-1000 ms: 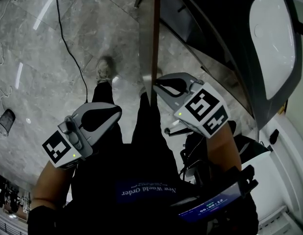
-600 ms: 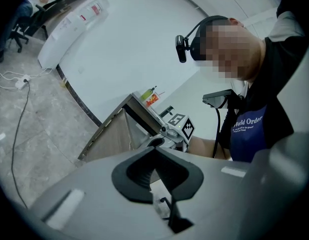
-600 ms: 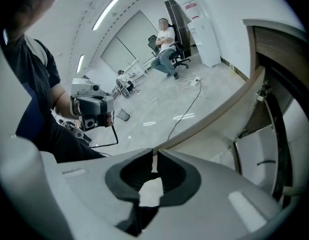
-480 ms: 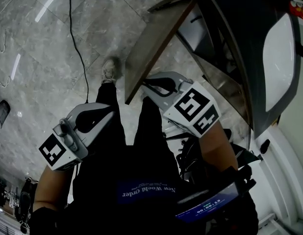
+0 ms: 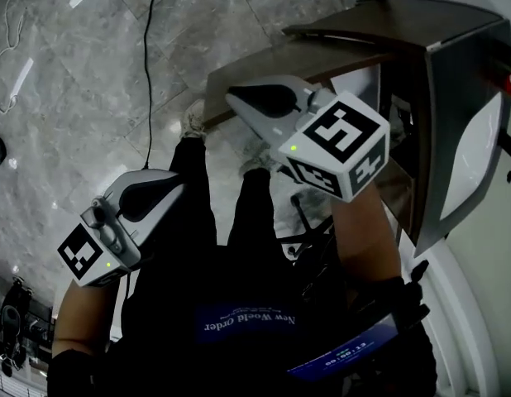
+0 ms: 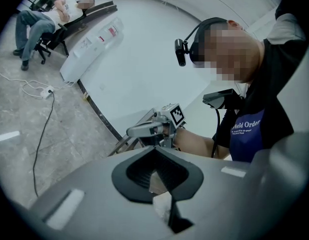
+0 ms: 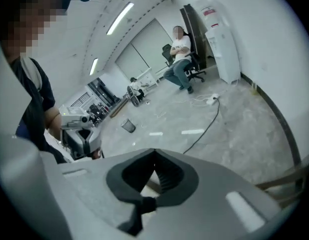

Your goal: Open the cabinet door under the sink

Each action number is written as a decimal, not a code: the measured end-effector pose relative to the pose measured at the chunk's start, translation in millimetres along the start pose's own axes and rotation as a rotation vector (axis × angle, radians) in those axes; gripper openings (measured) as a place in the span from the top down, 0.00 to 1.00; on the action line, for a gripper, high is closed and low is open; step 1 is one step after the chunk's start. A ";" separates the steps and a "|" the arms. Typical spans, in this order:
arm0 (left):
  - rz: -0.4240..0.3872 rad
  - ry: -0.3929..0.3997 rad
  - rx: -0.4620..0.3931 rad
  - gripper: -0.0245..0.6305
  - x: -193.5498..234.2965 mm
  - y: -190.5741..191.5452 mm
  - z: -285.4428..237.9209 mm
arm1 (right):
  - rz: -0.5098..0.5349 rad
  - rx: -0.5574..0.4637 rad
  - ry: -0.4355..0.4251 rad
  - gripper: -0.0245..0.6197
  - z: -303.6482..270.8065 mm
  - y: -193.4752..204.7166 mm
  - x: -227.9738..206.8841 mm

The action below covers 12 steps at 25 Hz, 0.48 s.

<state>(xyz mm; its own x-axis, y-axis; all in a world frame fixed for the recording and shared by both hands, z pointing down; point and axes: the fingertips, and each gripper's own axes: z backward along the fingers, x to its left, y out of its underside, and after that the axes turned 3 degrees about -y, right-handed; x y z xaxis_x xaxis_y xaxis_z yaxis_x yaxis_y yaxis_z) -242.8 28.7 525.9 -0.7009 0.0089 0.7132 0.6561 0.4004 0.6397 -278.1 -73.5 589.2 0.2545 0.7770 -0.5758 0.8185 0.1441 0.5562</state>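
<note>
Hanging by the swung-out cabinet door [image 5: 297, 63], right claw [image 5: 243, 99] just pinched shut on nothing, left claw [image 5: 177, 190] likewise pressed together.

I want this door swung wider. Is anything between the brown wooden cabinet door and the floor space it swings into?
Probably: the person's grey shoe stands on the grey marble floor close beside the free corner of the brown wooden cabinet door. The black cable lies further left, clear of it.

Two claws [image 5: 185, 187] [image 5: 239, 99], one cabinet door [image 5: 313, 56], one cable [image 5: 147, 81]
</note>
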 end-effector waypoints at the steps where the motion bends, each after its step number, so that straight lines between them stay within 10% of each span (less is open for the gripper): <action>1: 0.004 -0.002 -0.009 0.96 2.3 0.1 5.5 | 0.002 -0.015 0.026 0.96 -0.1 -12.0 -5.0; 12: 0.012 -0.019 -0.032 0.96 0.5 -6.0 26.8 | 0.122 -0.034 0.145 0.96 -12.1 -16.6 -24.4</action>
<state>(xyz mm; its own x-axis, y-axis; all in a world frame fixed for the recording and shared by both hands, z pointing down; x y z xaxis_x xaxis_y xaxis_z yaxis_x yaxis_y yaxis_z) -254.5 50.9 514.7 -0.6979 0.0315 0.7155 0.6731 0.3704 0.6401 -304.1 -87.4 601.2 0.2721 0.8698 -0.4115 0.7673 0.0619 0.6383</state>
